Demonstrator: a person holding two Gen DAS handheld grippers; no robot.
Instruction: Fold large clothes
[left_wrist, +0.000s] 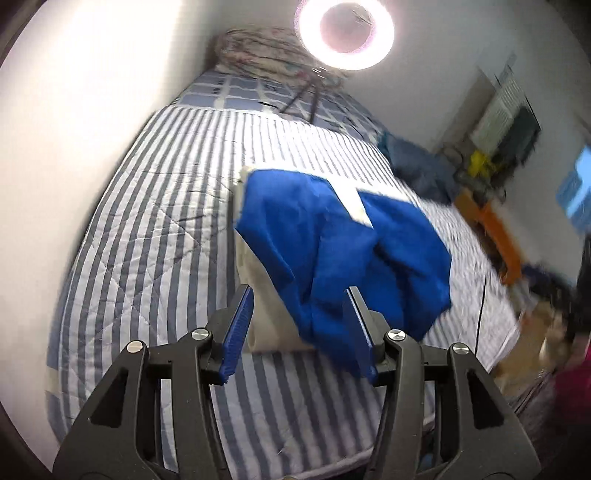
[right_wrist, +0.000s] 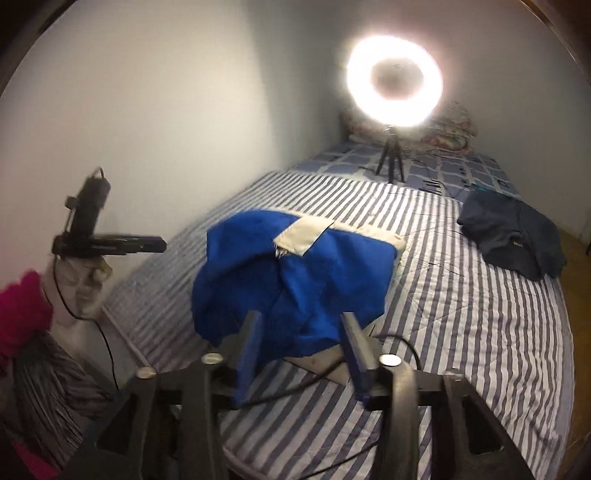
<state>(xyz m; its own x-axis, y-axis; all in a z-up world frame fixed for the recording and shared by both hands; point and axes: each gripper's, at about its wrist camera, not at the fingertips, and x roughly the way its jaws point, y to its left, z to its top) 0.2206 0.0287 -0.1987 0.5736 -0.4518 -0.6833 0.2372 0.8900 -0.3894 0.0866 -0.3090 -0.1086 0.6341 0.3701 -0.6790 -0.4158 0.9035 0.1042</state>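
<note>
A bright blue garment (left_wrist: 332, 251) with cream panels lies in a loose heap on the striped bed (left_wrist: 147, 229). My left gripper (left_wrist: 299, 295) stands open just in front of its near edge. Blue cloth sags between the blue pads, which do not press on it. In the right wrist view the same blue garment (right_wrist: 295, 273) sits mid-bed with a cream strip (right_wrist: 306, 236) on top. My right gripper (right_wrist: 302, 319) is open at the heap's near hem, its pads apart from the cloth. The left gripper (right_wrist: 147, 245) shows side-on at the left, held by a gloved hand (right_wrist: 85, 284).
A lit ring light (right_wrist: 394, 85) on a small tripod stands at the head of the bed, before a floral pillow (right_wrist: 452, 125). A folded dark blue garment (right_wrist: 513, 236) lies at the right edge. A black cable (right_wrist: 295, 387) crosses the striped cover (right_wrist: 461, 332). A wall runs along the far side.
</note>
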